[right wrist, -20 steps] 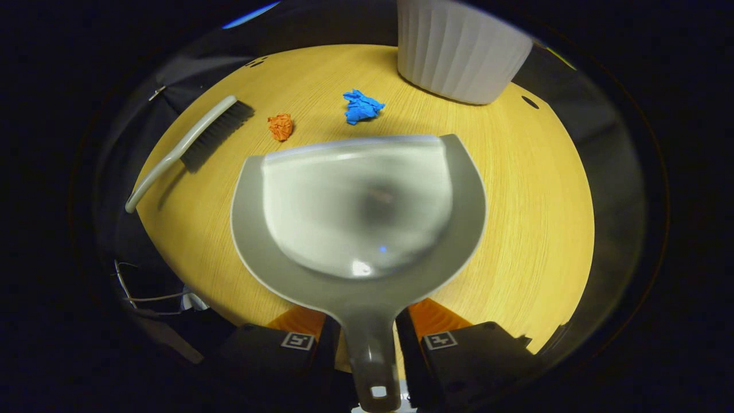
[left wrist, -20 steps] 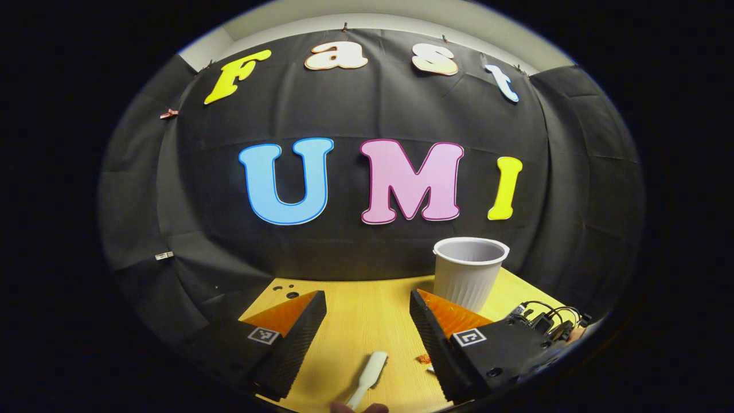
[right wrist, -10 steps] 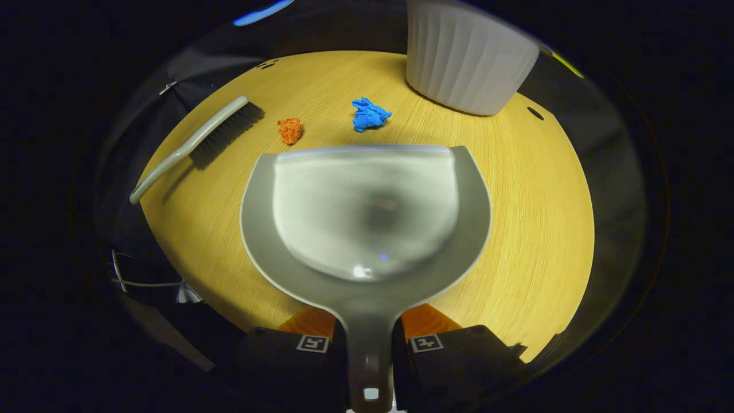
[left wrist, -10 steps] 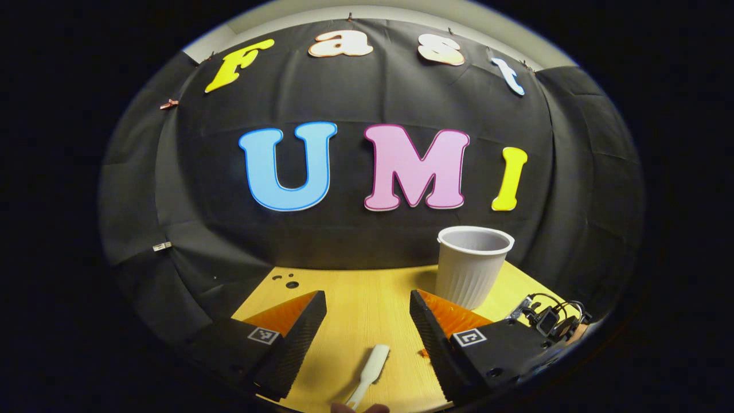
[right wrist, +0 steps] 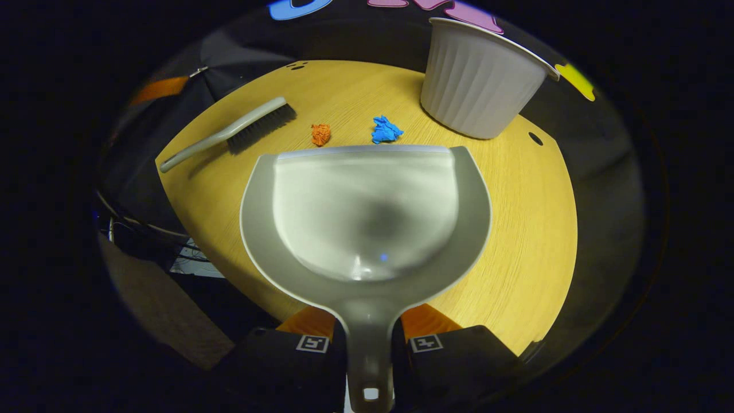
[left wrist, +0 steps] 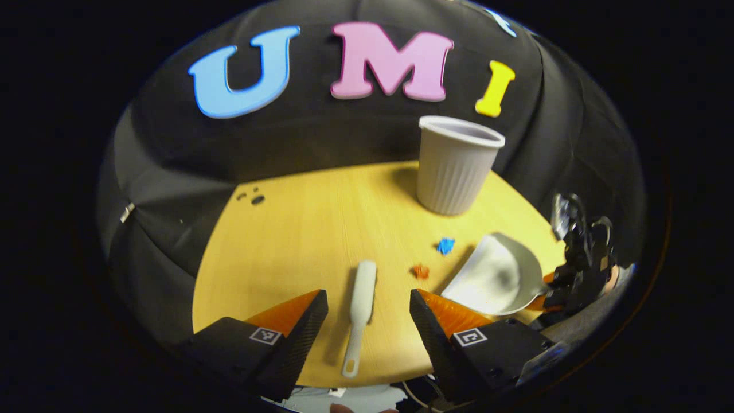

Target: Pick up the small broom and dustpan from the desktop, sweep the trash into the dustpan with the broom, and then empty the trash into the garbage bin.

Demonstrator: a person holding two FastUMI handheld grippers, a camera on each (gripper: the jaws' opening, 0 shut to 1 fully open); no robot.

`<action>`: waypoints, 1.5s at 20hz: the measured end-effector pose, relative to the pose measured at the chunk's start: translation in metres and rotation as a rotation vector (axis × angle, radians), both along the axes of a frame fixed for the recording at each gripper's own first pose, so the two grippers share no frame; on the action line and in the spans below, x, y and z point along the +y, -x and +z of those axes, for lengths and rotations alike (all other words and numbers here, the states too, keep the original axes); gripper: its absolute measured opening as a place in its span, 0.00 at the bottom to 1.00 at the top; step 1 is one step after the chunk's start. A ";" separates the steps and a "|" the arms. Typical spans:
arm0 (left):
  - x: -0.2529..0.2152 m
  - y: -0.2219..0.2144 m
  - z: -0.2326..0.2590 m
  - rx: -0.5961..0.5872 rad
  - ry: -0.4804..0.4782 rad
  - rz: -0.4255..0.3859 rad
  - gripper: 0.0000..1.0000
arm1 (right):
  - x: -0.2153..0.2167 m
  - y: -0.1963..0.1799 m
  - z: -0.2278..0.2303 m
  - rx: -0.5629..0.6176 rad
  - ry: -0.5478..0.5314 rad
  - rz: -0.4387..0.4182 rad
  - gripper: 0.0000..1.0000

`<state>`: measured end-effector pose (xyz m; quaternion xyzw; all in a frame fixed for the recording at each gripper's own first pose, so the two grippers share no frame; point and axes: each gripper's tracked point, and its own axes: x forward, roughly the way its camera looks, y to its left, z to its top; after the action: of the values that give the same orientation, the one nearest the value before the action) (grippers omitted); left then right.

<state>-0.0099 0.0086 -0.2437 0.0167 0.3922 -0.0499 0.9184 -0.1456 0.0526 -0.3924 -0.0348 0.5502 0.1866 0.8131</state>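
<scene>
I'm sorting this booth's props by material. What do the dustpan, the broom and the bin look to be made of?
Dustpan: likely smooth grey plastic, with a glossy highlight in its scoop. Broom: pale moulded handle, probably plastic, with dark bristles, fibre unclear. Garbage bin: white, matte, vertically ribbed wall with a thin rim, plastic by the look. Desktop: wood-grain surface, possibly laminate.

My left gripper [left wrist: 367, 307] has two wedge-shaped fingers with finely ribbed inner faces, seated in blocky black housings. Each housing carries a small square black-and-white marker tag on top, and the right-hand housing shows round screw holes. My right gripper [right wrist: 370, 338] has the same black housings and square tags. Seen from the left gripper view, its body bristles with looping black cables.
</scene>
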 end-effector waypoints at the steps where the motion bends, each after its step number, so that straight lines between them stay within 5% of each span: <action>1: 0.002 0.006 -0.017 0.060 0.001 0.005 0.92 | -0.003 0.002 0.001 0.001 0.001 -0.009 0.36; 14: 0.022 0.005 -0.156 0.405 -0.041 -0.019 0.73 | -0.025 0.023 0.003 0.040 0.012 -0.078 0.36; 20: 0.027 -0.003 -0.168 0.415 -0.054 -0.010 0.53 | -0.019 0.015 0.005 0.048 0.023 -0.010 0.36; 23: 0.030 -0.003 -0.175 0.421 -0.070 -0.022 0.33 | -0.016 0.003 0.005 0.050 0.024 0.035 0.36; 30: 0.019 -0.035 -0.143 0.334 -0.099 -0.062 0.27 | -0.028 -0.012 0.002 0.119 0.082 0.166 0.36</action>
<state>0.0251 0.0278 -0.3870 0.0653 0.5406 -0.0609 0.8365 -0.1340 0.0249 -0.3903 -0.1022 0.5999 0.2324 0.7587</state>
